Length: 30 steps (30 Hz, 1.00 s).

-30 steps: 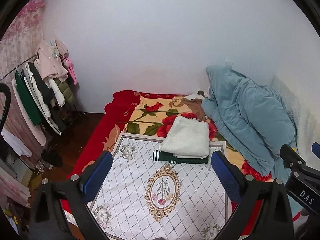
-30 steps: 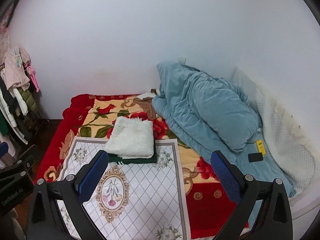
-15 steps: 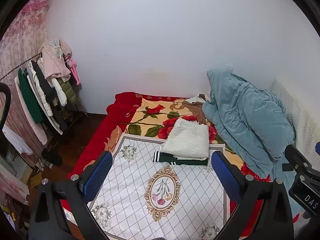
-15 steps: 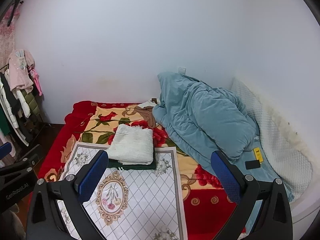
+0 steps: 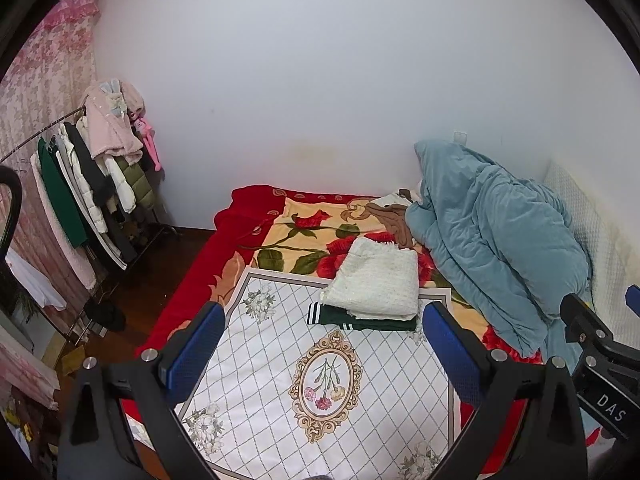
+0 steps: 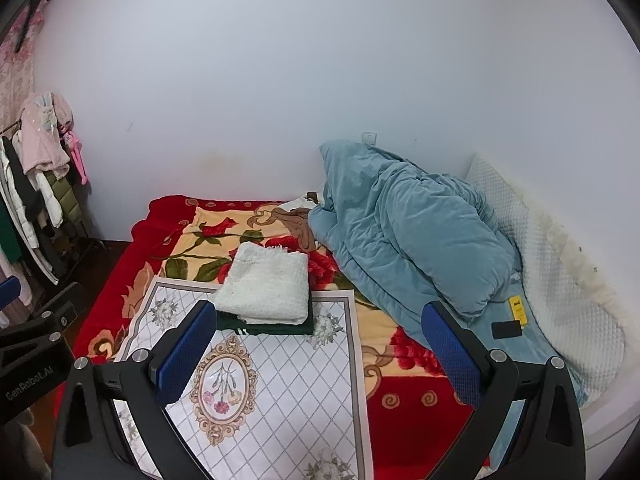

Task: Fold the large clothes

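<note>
- Red floral bed blanket [image 5: 304,236] fills mid-frame; folded white knit garment [image 5: 376,284] tops folded dark green garment [image 5: 360,322], centre
- Left gripper [image 5: 324,344], right gripper [image 6: 316,344]: both spread apart, empty; folding looks finished; next likely fetching another garment

You have open room over the white patterned mat [image 5: 320,380] near the bed's front edge. At the mat's far edge the folded stack [image 5: 376,292] blocks the way. Along the bed's right side the heaped blue duvet [image 6: 412,232] stands high. Off the left edge, the clothes rack [image 5: 84,184] crowds the floor.
</note>
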Each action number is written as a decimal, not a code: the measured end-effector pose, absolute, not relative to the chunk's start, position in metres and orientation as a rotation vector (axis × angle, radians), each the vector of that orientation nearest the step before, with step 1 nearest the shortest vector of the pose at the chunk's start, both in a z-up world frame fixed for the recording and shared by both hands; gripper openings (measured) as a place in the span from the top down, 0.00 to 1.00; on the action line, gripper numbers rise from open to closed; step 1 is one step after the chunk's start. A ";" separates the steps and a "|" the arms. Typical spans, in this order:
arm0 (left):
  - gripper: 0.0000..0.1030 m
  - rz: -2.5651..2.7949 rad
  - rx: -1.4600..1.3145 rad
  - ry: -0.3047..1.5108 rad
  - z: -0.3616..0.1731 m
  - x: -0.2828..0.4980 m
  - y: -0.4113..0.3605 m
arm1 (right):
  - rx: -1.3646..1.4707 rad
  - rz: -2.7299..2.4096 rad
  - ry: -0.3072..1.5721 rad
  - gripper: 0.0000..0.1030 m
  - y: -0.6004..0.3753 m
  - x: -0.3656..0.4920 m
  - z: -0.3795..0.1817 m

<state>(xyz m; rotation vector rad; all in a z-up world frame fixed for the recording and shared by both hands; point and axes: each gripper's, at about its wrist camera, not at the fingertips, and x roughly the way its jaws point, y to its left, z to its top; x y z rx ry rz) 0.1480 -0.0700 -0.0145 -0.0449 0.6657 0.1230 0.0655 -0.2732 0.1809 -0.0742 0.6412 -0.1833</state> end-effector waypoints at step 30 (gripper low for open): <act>0.02 0.133 -0.050 0.663 -0.014 0.148 -0.066 | -0.080 -0.200 0.635 0.00 -0.273 0.064 0.179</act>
